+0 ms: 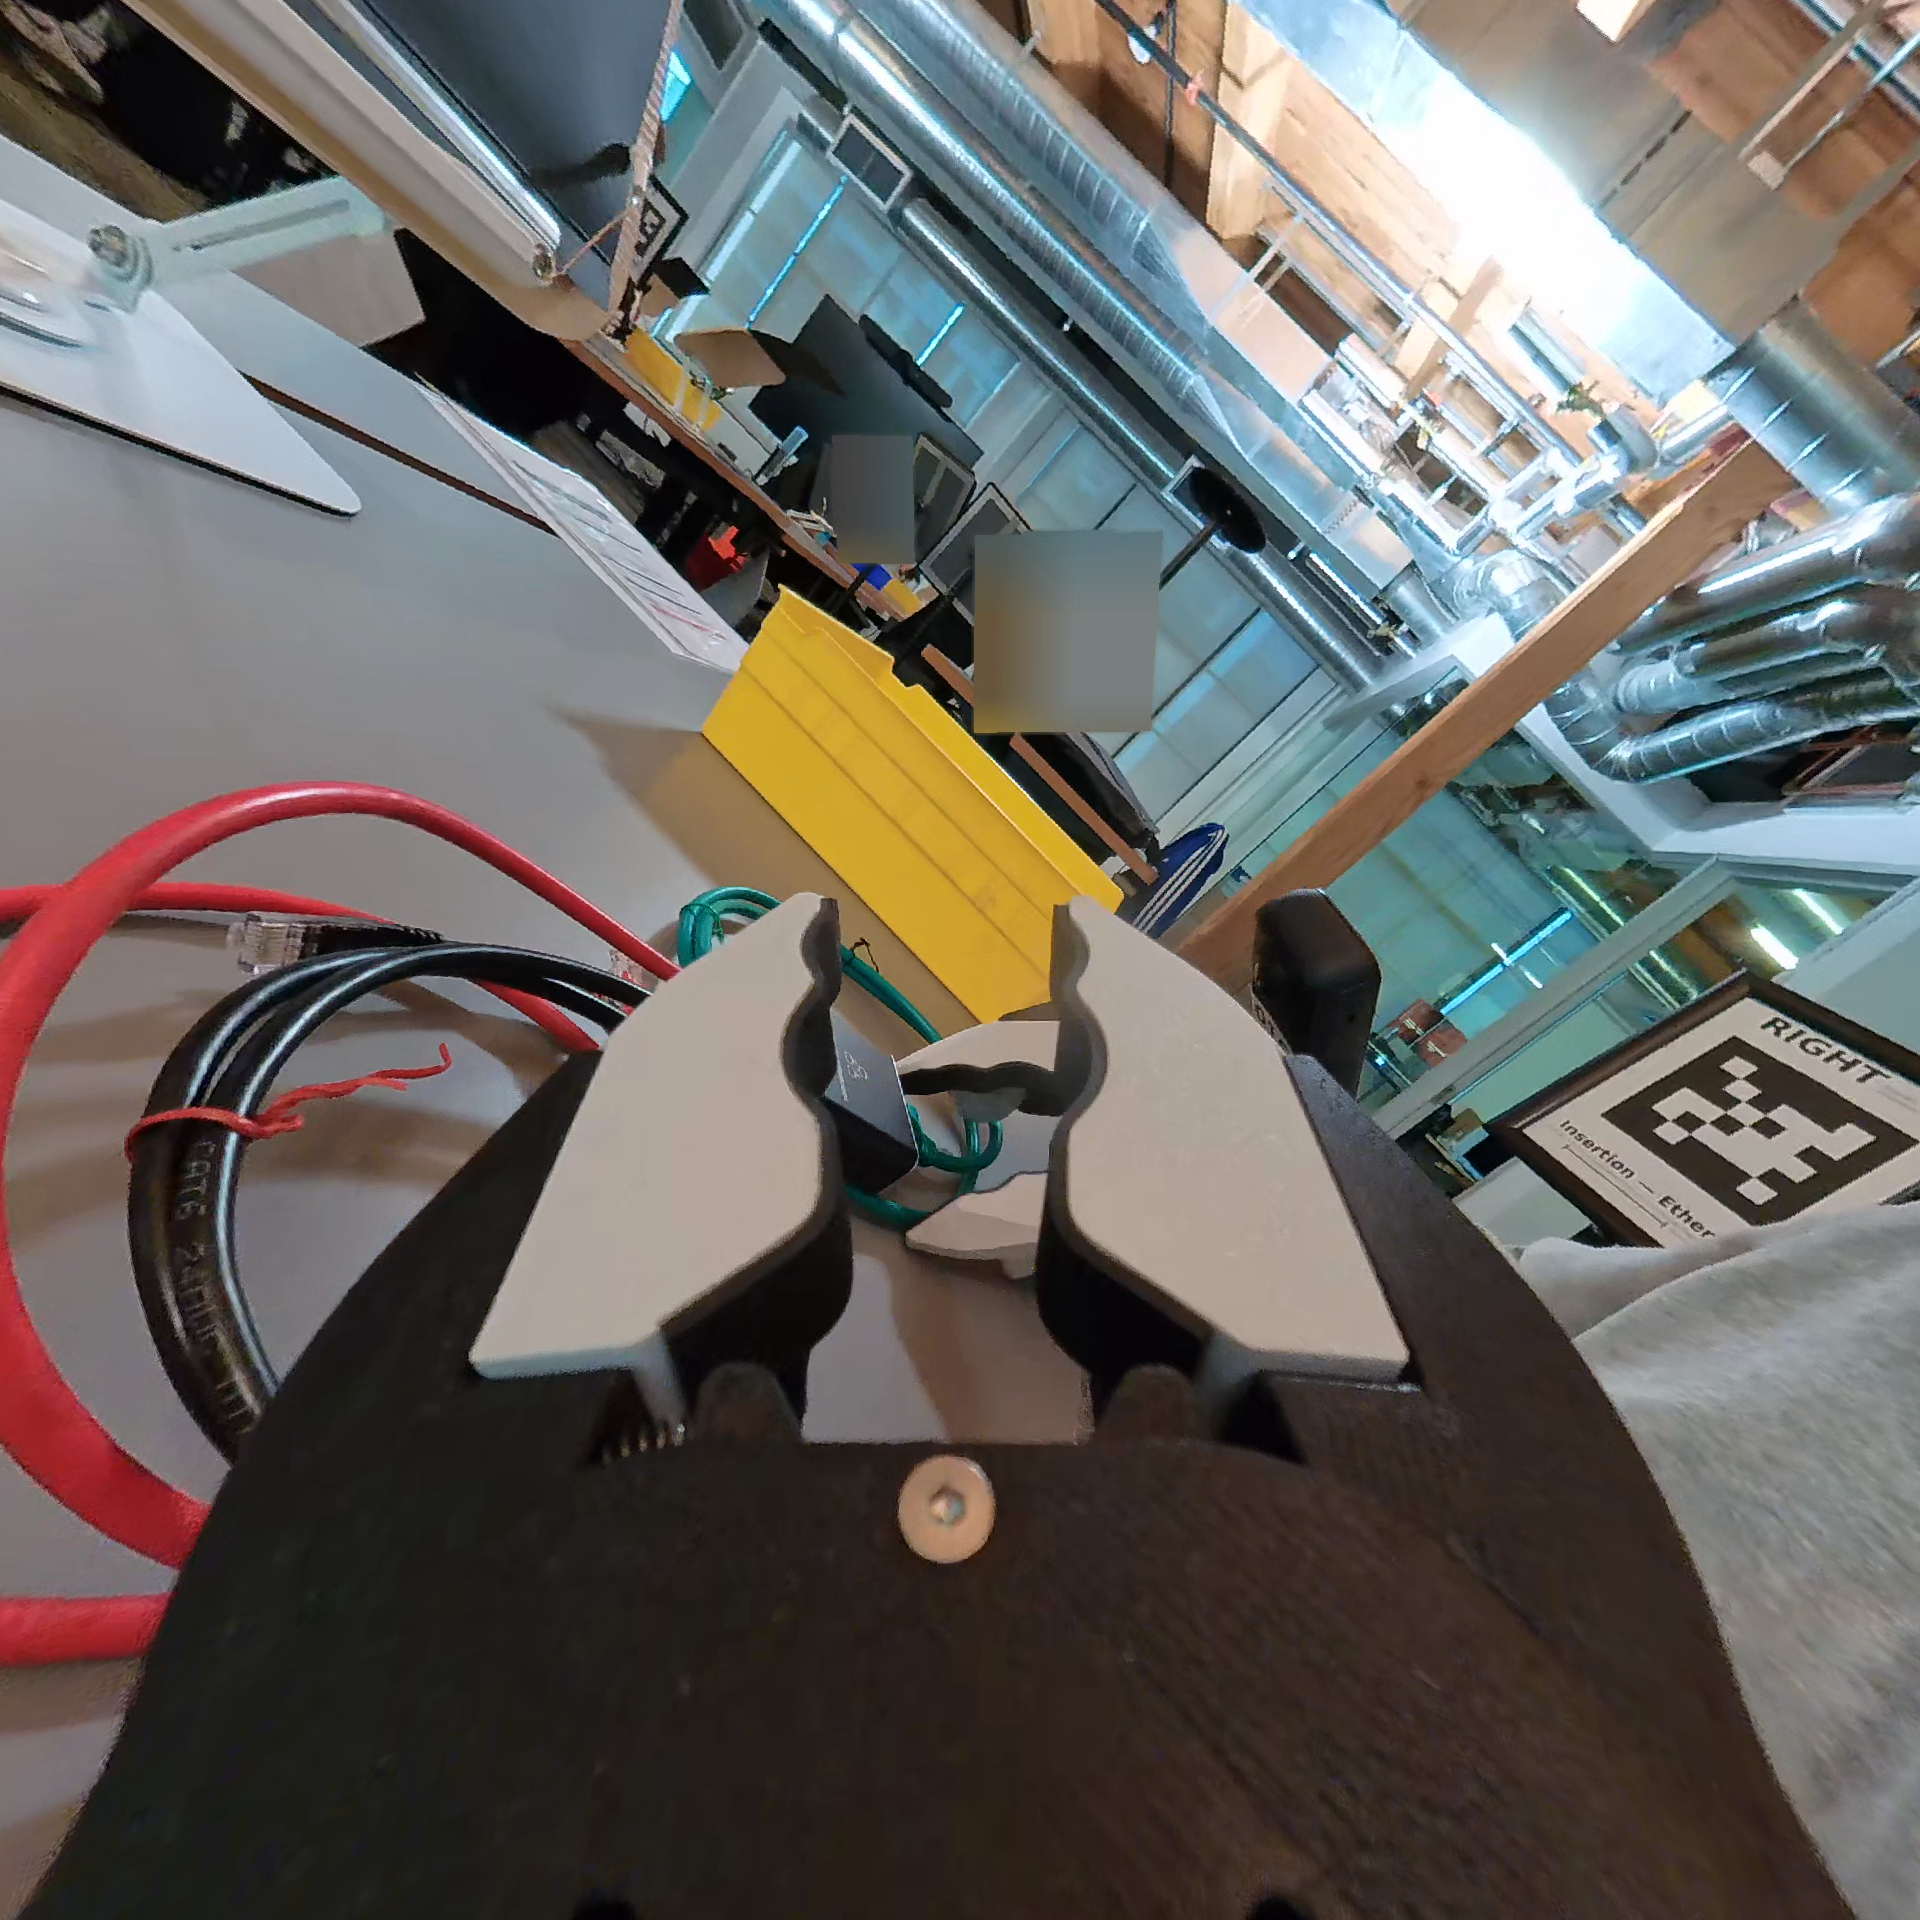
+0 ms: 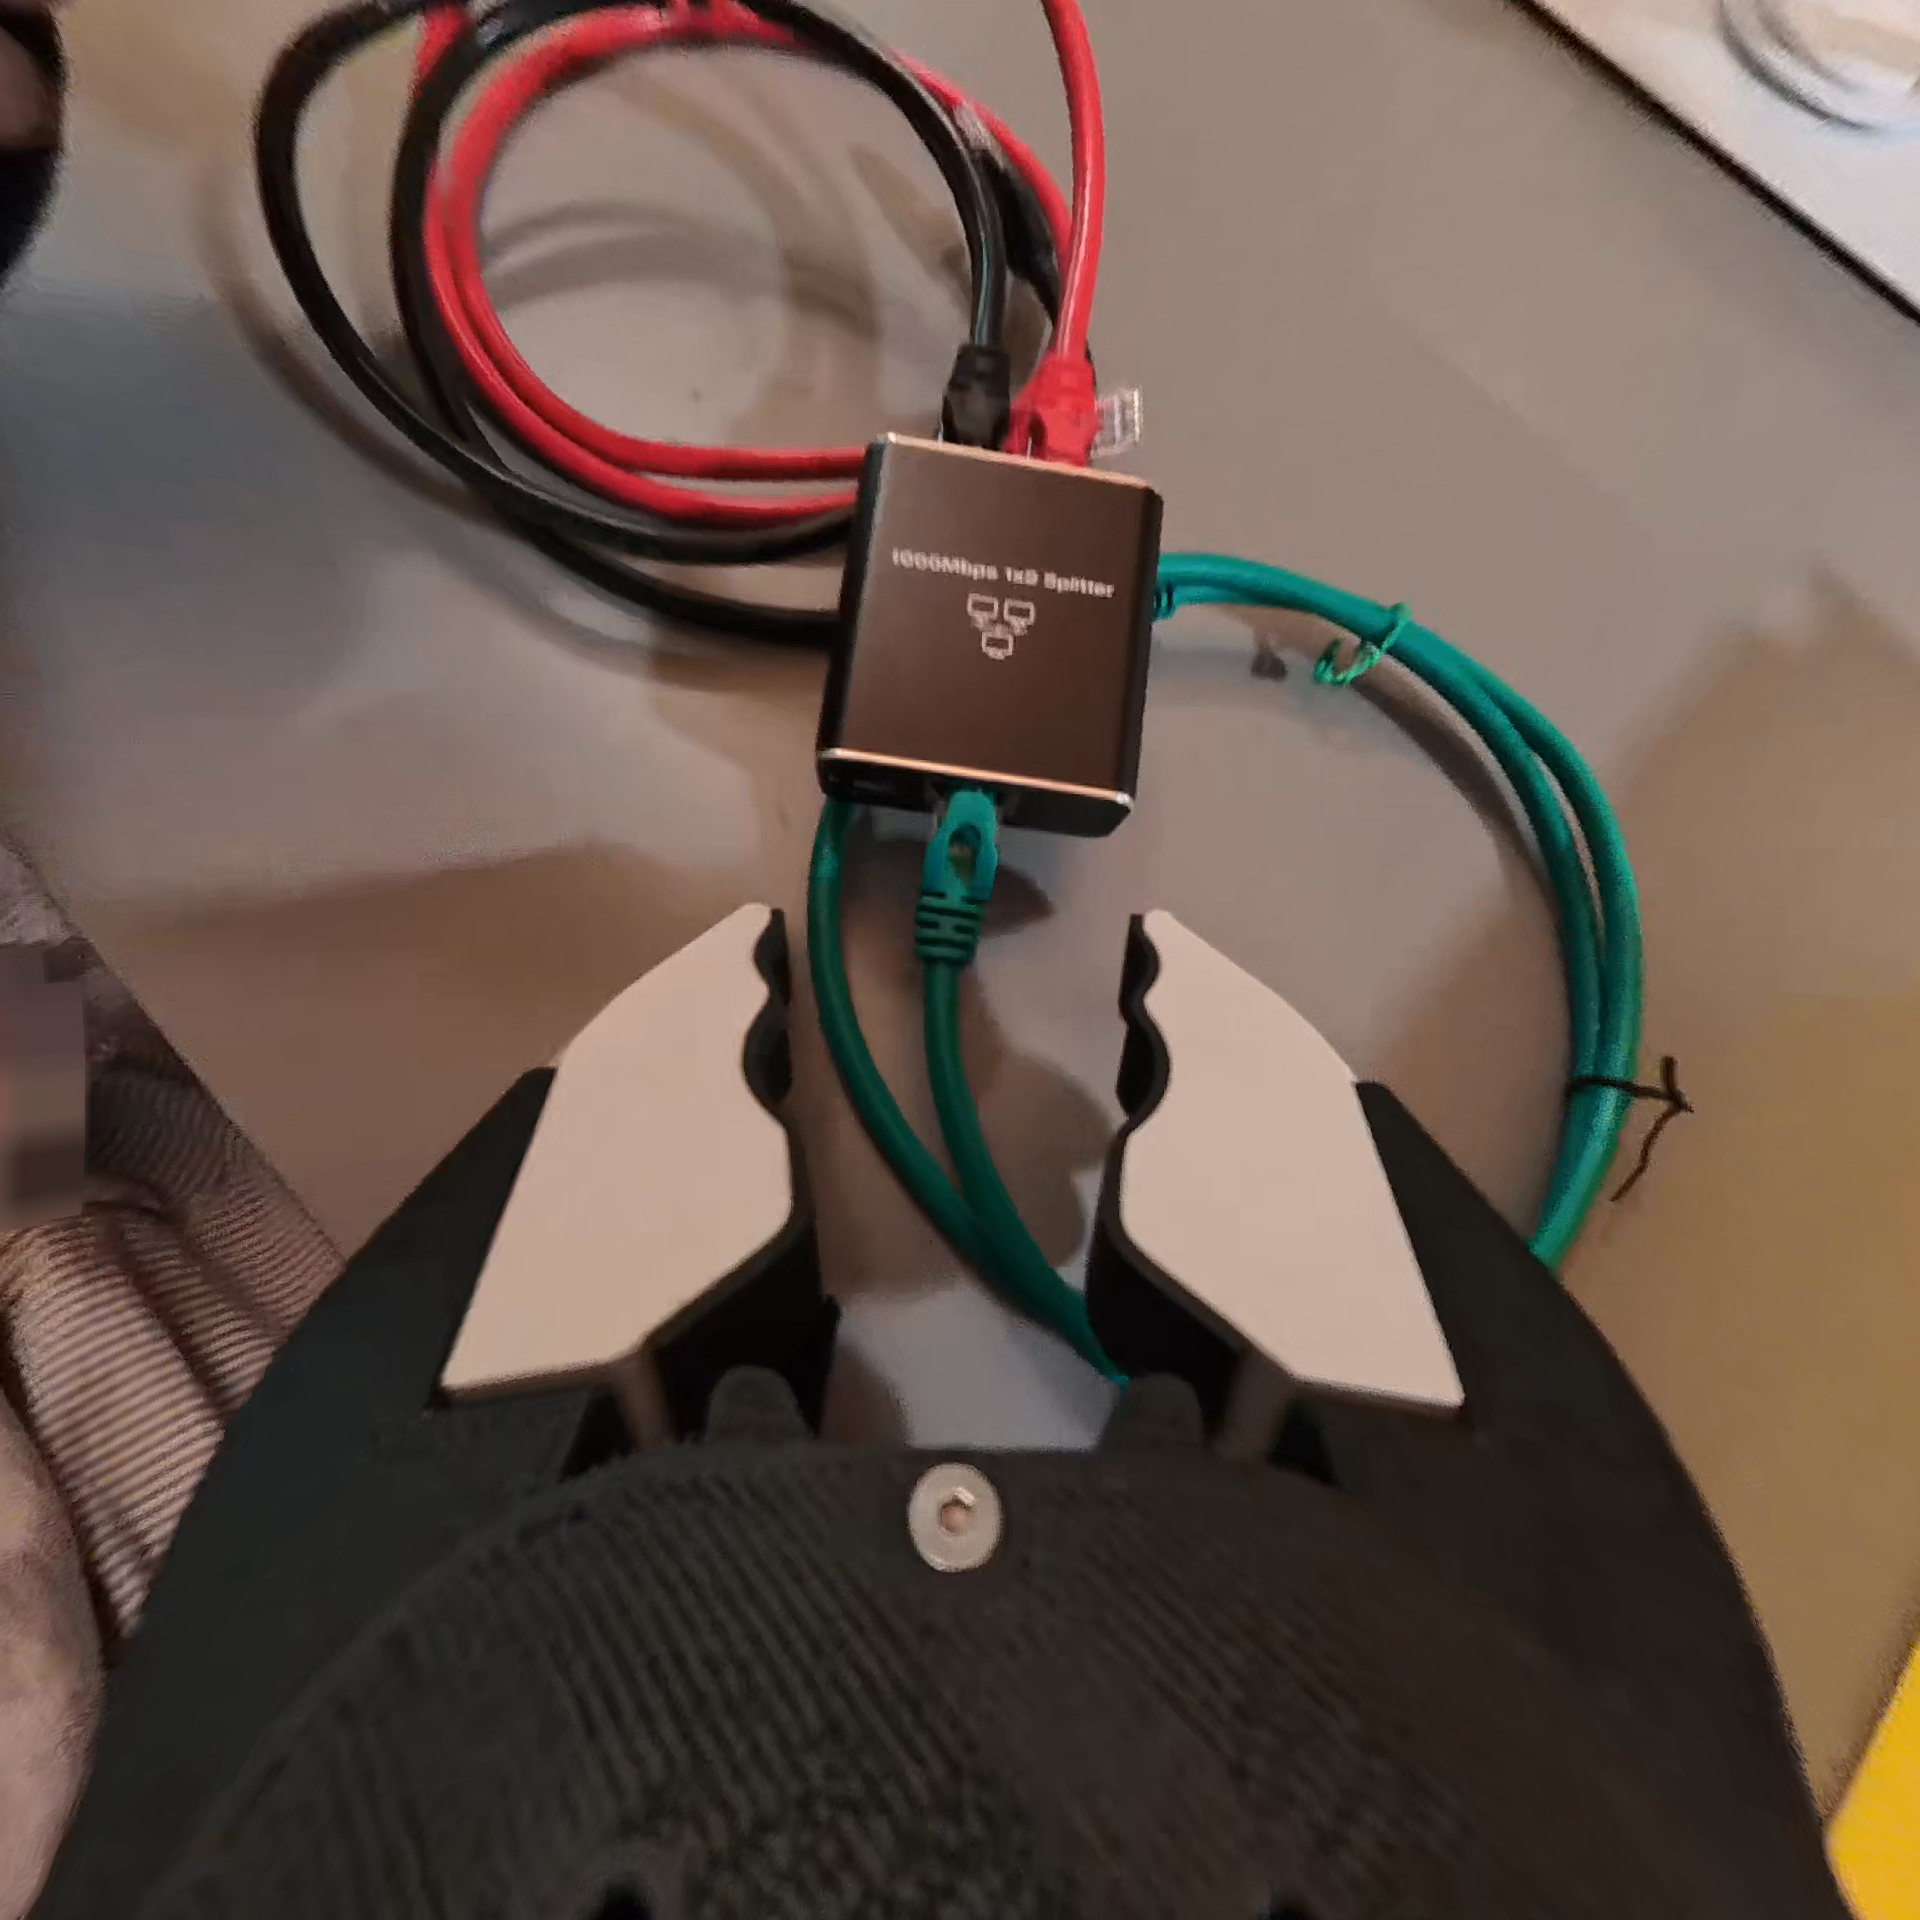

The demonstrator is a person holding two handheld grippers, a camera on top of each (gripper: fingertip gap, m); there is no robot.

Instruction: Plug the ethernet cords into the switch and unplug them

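1. The small dark metal switch box (image 2: 992, 634) is seen lying on the grey surface (image 2: 1455, 364) at twelve o'clock from the right gripper (image 2: 951, 951), close ahead of its tips.
2. A green ethernet cord (image 2: 1590, 894) is seated by its green booted plug (image 2: 956, 883) in the near face of the box; a black booted plug (image 2: 975, 387) and a red booted plug (image 2: 1060, 400) are seated in the far face, with a loose clear plug just beside them.
3. The right gripper's fingers are held wide apart and nothing is gripped; two green strands run between them without being pinched.
4. The left gripper (image 1: 940, 956) is likewise spread apart and empty, tilted up from the surface, with red and black coils at nine o'clock and a yellow plastic bin (image 1: 894, 800) at twelve.
5. The step in hand is judged to be unplugging the green plug. The fingers should be closed on the boot rather than the cord, the latch tab pressed, and the pull kept straight toward six o'clock.
6. The box is light; it is best steadied by the left gripper, or it may be dragged along.
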